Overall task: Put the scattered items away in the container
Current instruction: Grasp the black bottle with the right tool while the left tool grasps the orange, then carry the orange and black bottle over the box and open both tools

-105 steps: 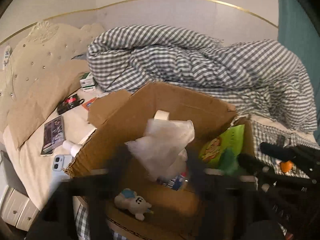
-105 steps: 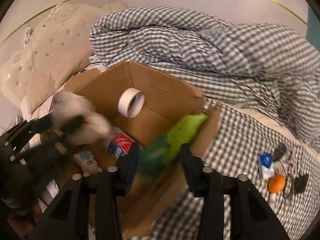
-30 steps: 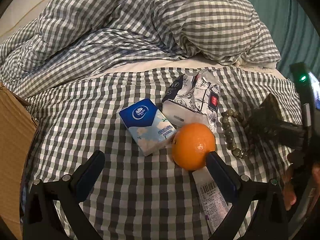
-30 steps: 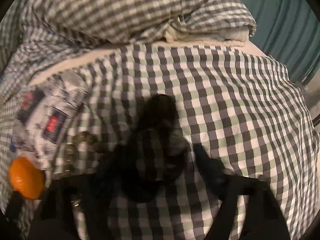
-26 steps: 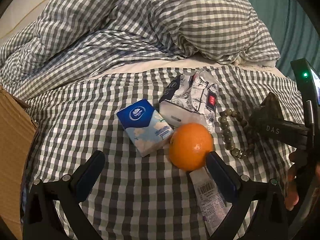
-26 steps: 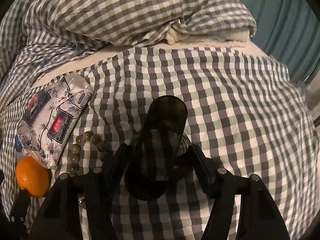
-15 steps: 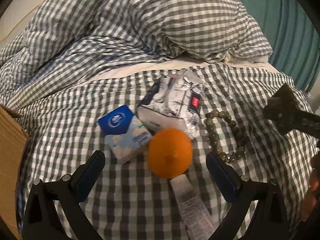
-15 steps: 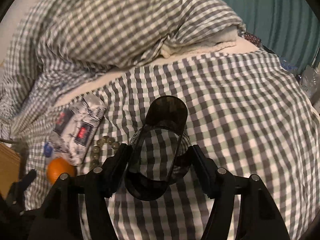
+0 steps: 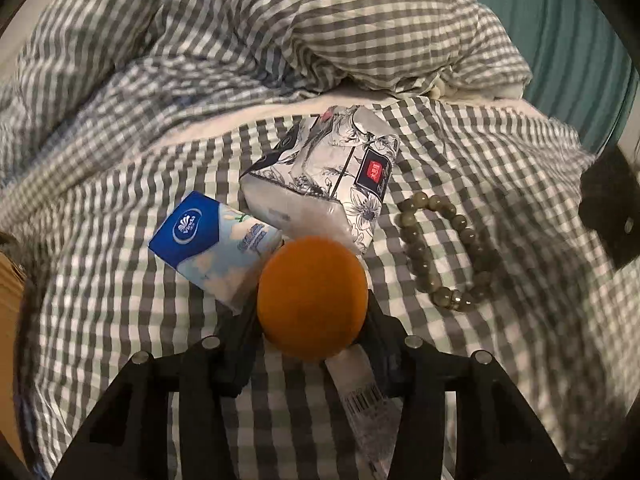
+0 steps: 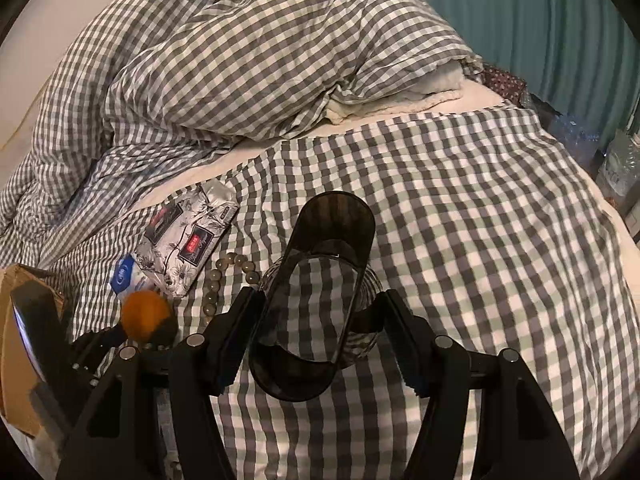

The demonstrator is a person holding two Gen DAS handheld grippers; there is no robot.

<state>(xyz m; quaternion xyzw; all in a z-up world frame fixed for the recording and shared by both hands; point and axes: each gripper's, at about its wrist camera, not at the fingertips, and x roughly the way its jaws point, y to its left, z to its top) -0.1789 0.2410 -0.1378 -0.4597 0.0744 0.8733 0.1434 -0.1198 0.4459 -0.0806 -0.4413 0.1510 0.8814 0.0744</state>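
My left gripper (image 9: pixel 312 320) is shut on an orange (image 9: pixel 312 296), which also shows in the right wrist view (image 10: pixel 145 315). A white tube (image 9: pixel 362 396) lies under it. Beside the orange lie a blue tissue pack (image 9: pixel 214 246), a floral wipes pack (image 9: pixel 324 184) and a grey bead bracelet (image 9: pixel 444 248). My right gripper (image 10: pixel 316 328) is shut on a dark translucent plastic holder (image 10: pixel 316 300), held above the checked sheet. The cardboard box (image 10: pixel 12 344) shows only as an edge at the far left.
A bunched checked duvet (image 10: pixel 248 52) fills the back of the bed. A teal curtain (image 10: pixel 540 12) hangs at the right, with plastic bottles (image 10: pixel 616 164) below it. The checked sheet (image 10: pixel 480 220) stretches to the right.
My left gripper has closed its wide-open jaws onto the orange. My right gripper has lifted the dark holder off the sheet and pulled back.
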